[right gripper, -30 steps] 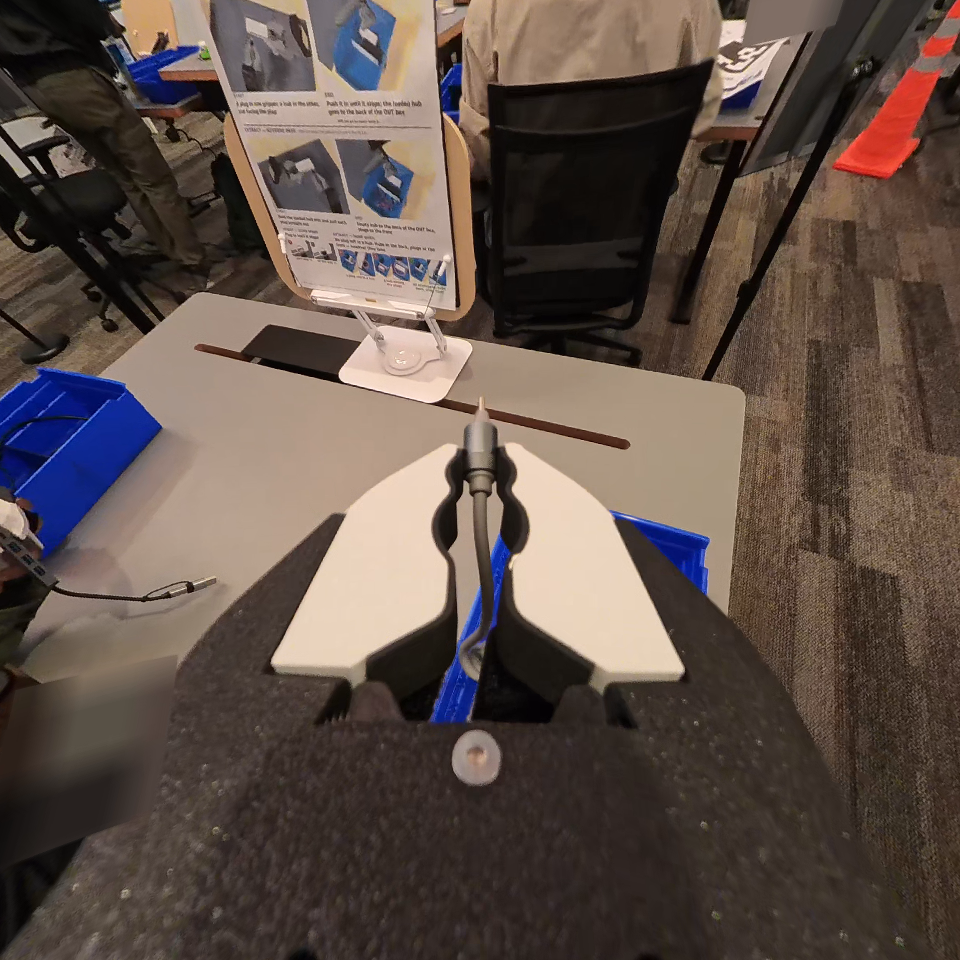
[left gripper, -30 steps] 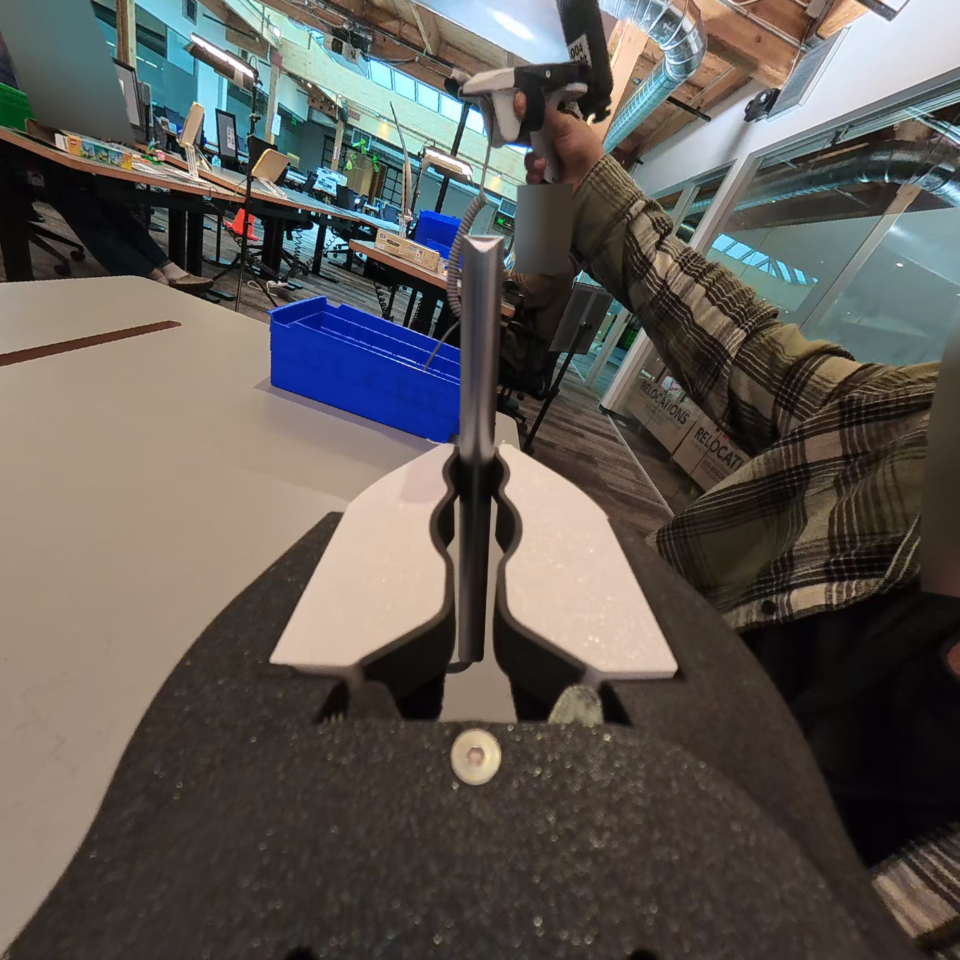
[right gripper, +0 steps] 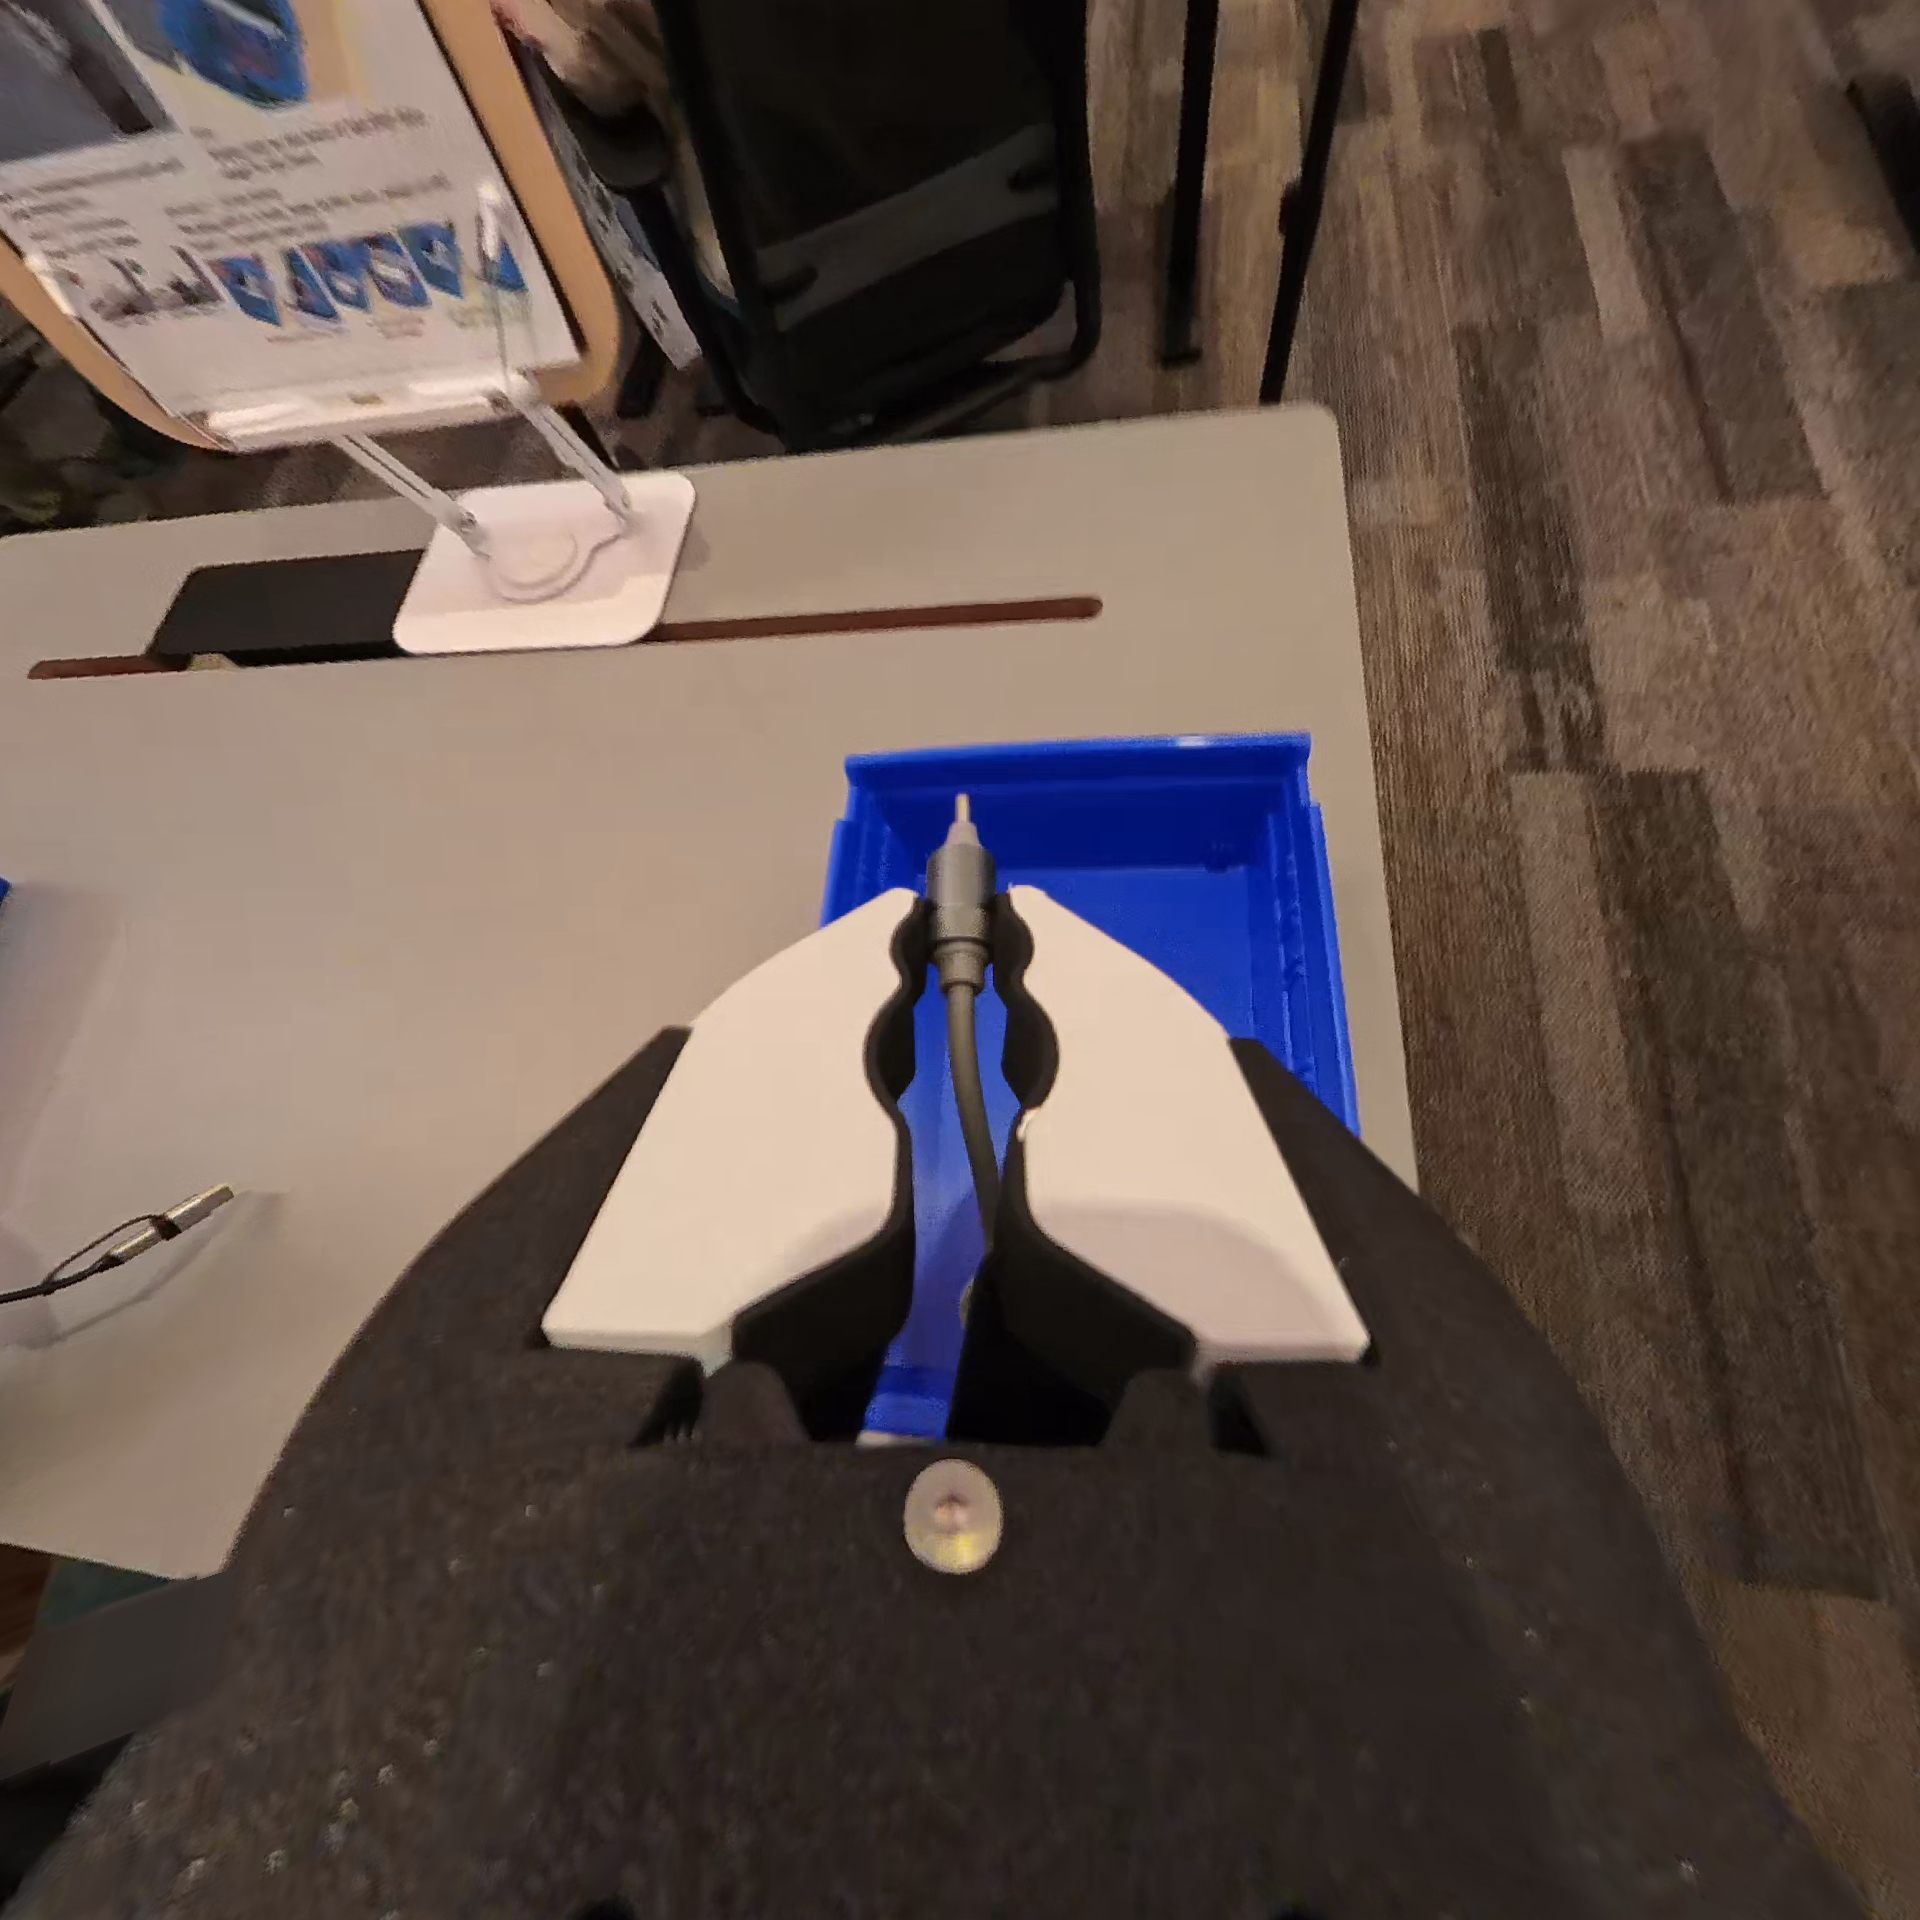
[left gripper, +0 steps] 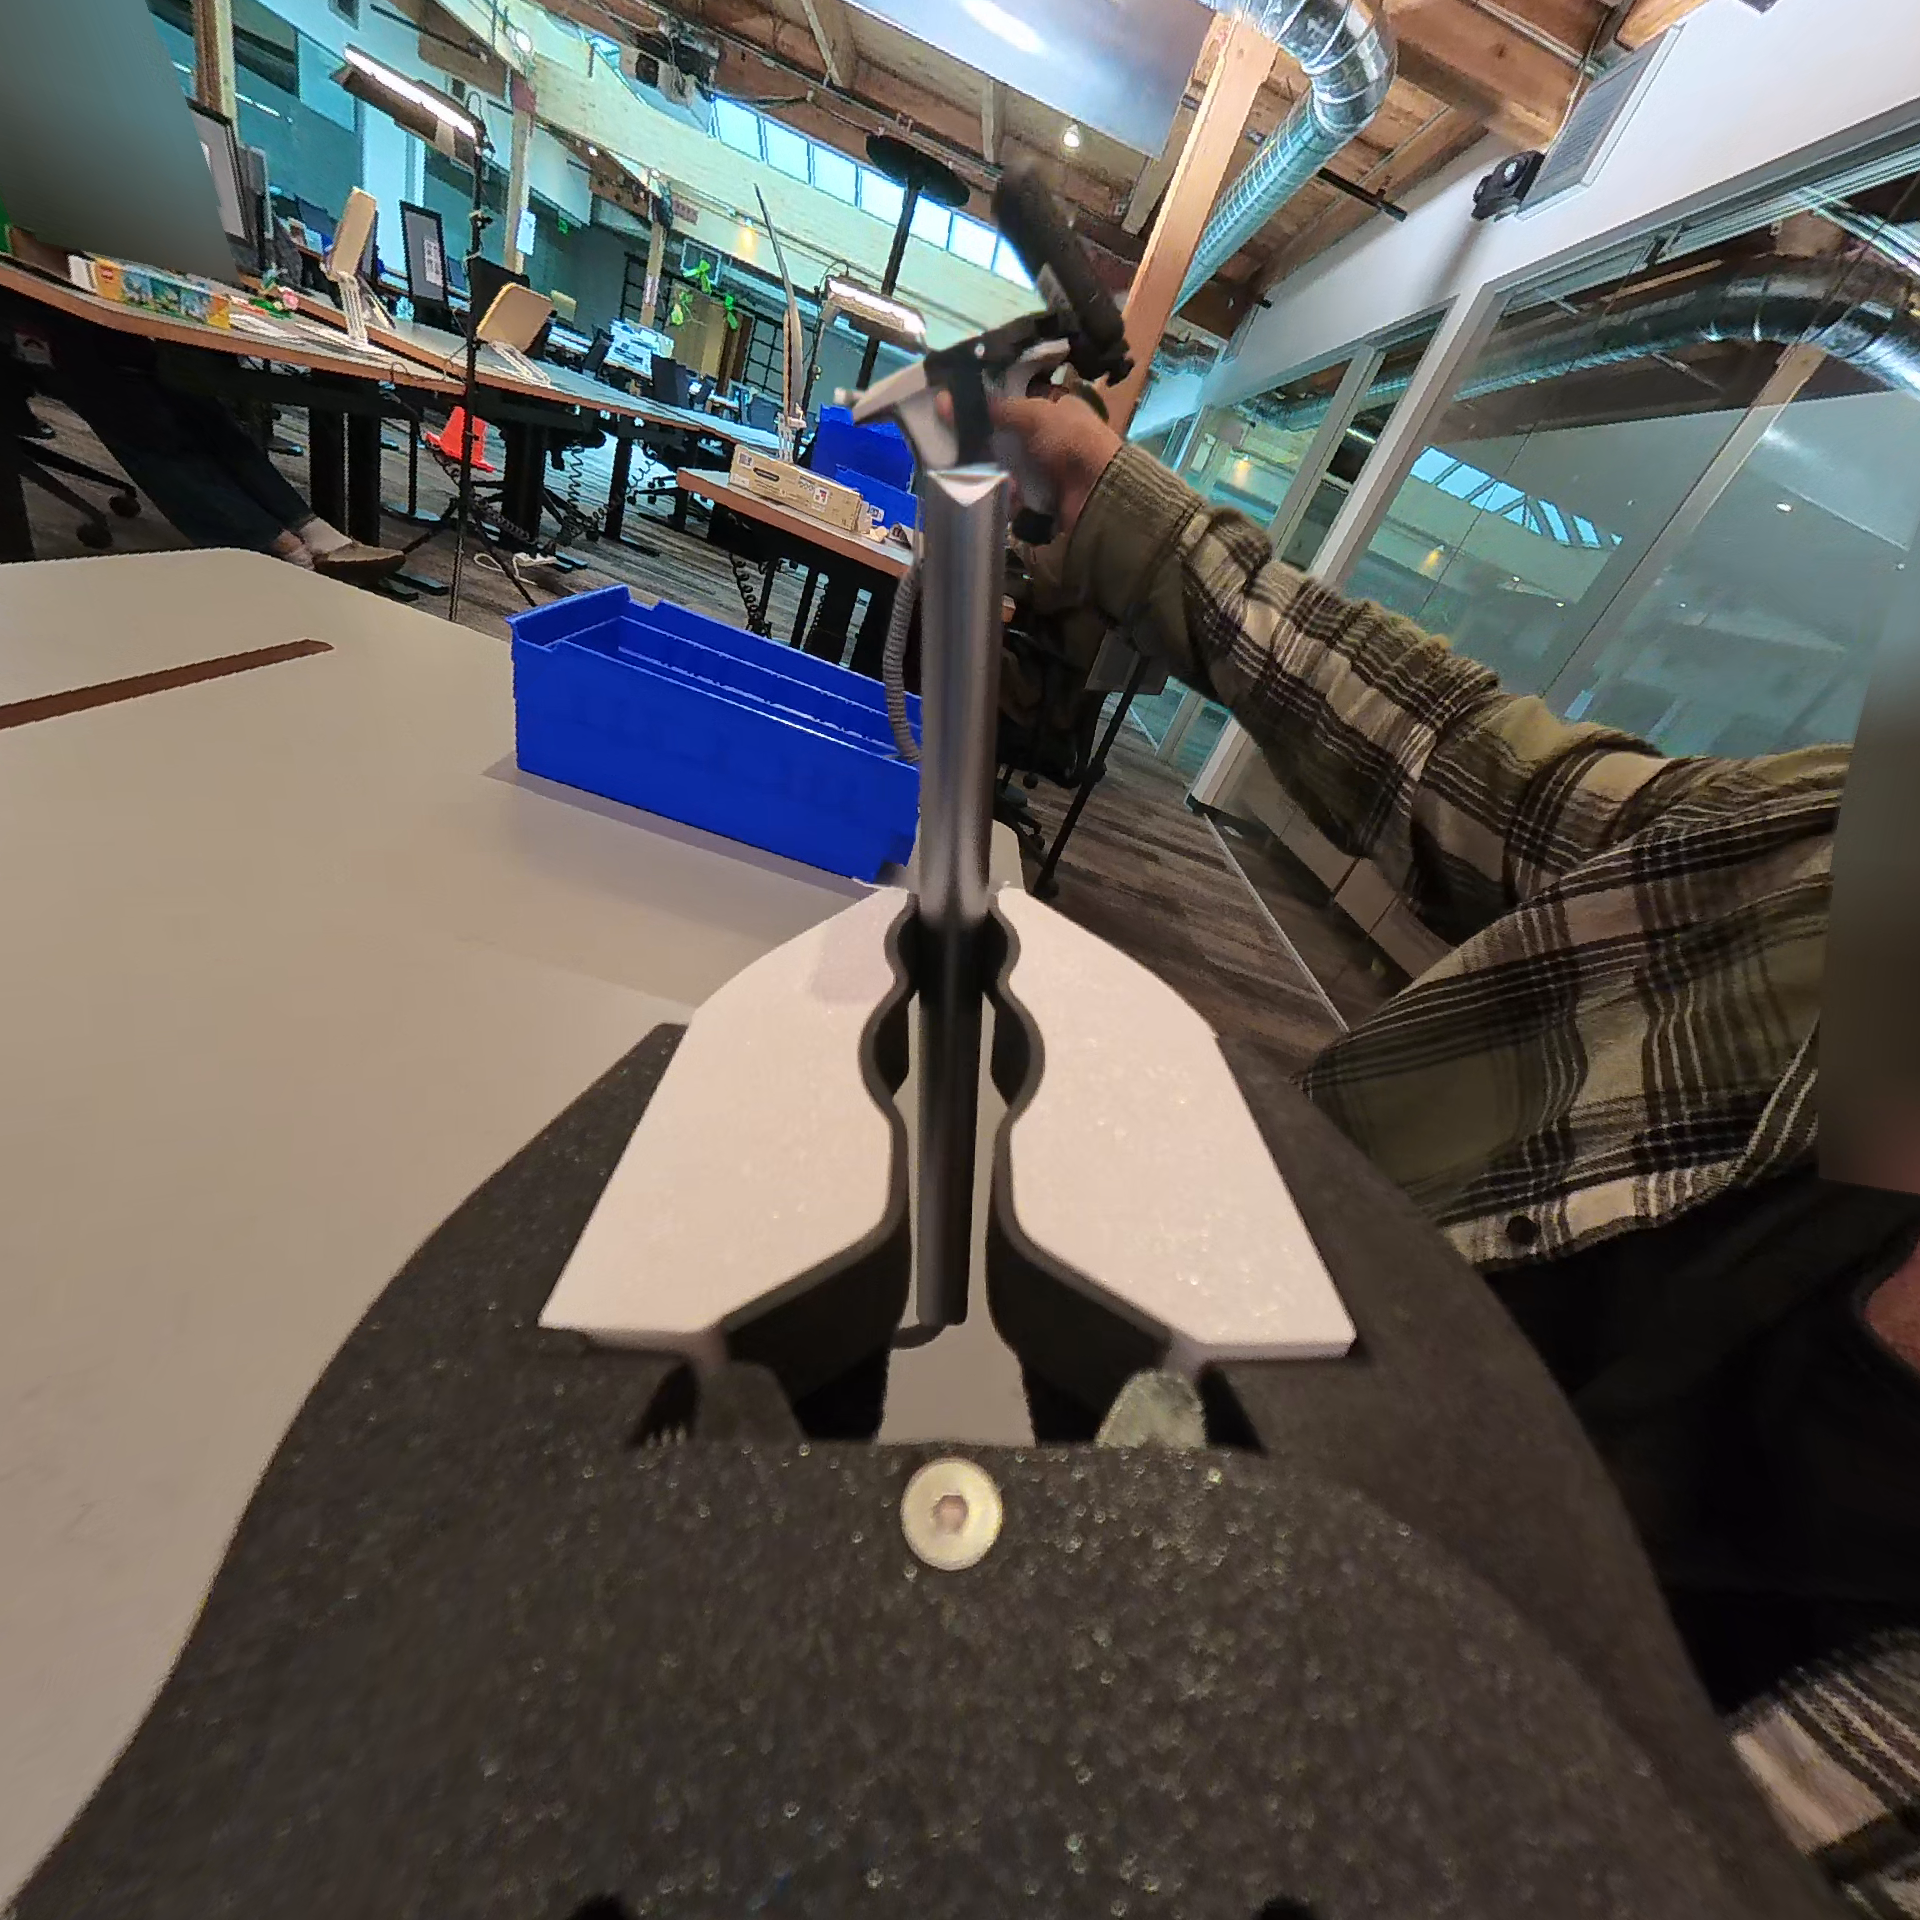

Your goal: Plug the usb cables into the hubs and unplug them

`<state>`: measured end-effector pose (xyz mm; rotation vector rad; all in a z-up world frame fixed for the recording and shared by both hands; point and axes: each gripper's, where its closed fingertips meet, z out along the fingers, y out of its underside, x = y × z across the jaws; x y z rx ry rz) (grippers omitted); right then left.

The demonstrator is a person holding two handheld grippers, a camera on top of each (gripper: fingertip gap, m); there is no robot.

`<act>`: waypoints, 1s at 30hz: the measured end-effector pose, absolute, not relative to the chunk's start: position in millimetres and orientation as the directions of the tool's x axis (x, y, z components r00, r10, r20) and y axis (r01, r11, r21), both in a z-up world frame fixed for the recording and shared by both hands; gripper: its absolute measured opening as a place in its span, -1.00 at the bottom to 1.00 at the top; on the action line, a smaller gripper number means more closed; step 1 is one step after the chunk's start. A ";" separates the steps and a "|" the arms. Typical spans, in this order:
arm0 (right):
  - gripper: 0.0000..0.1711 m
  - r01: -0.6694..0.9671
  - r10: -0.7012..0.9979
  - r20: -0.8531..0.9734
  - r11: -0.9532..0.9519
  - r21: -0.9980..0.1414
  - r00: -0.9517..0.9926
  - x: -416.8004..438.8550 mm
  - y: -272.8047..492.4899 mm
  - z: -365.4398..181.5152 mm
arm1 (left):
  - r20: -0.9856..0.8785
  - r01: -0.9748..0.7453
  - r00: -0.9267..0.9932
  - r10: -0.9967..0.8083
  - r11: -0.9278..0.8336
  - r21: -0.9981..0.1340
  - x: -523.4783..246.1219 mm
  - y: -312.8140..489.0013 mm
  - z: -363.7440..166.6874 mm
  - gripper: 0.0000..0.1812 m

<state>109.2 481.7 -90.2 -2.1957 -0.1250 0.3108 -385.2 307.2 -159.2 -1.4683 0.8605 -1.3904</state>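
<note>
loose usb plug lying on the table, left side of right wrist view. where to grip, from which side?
Grip the loose plug across its metal shell, behind the tip, coming from above. It lies flat on the table with open surface around it, and its thin cable trails left.

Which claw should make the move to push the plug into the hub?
Probably the right claw: it pinches the small plug with the tip poking forward. The left claw only clamps the long silver hub upright.

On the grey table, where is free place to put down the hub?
Bare table lies between the blue bin, the white stand base and the loose cable end. Only the stand's corner is crowded. The bin floor looks empty too.
</note>
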 end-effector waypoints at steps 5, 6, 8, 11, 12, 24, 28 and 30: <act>-0.87 -0.025 0.193 -0.202 -0.662 -0.749 0.960 111.1 479.5 -134.0 | 0.352 0.093 0.115 -0.929 -0.343 -0.935 -383.6 305.2 -159.0 -0.89; -0.87 -0.020 0.188 -0.196 -0.672 -0.740 0.963 112.4 479.0 -142.2 | 0.353 0.094 0.114 -0.929 -0.344 -0.934 -383.4 305.3 -159.1 -0.89; -0.87 -0.014 0.176 -0.191 -0.699 -0.715 0.966 115.0 476.9 -159.2 | 0.356 0.090 0.110 -0.928 -0.347 -0.934 -382.4 305.2 -160.1 -0.89; -0.87 0.010 0.186 -0.191 -0.742 -0.671 0.964 114.8 471.1 -183.8 | 0.361 0.087 0.104 -0.927 -0.353 -0.931 -380.9 304.9 -161.3 -0.89; -0.87 0.027 0.193 -0.184 -0.757 -0.653 0.964 114.9 468.3 -191.8 | 0.363 0.088 0.101 -0.926 -0.355 -0.931 -380.9 304.9 -161.2 -0.89; -0.87 0.317 0.431 -0.154 -0.823 -0.471 0.889 93.5 435.4 -267.0 | 0.366 0.078 0.096 -0.926 -0.360 -0.930 -375.8 304.5 -163.8 -0.89; -0.87 0.384 0.495 -0.187 -0.819 -0.427 0.848 81.5 429.2 -286.9 | 0.366 0.083 0.094 -0.926 -0.359 -0.930 -376.8 303.9 -162.6 -0.89; -0.87 0.400 0.511 -0.201 -0.816 -0.417 0.836 78.9 428.3 -294.1 | 0.367 0.083 0.089 -0.926 -0.361 -0.929 -376.8 303.3 -162.4 -0.89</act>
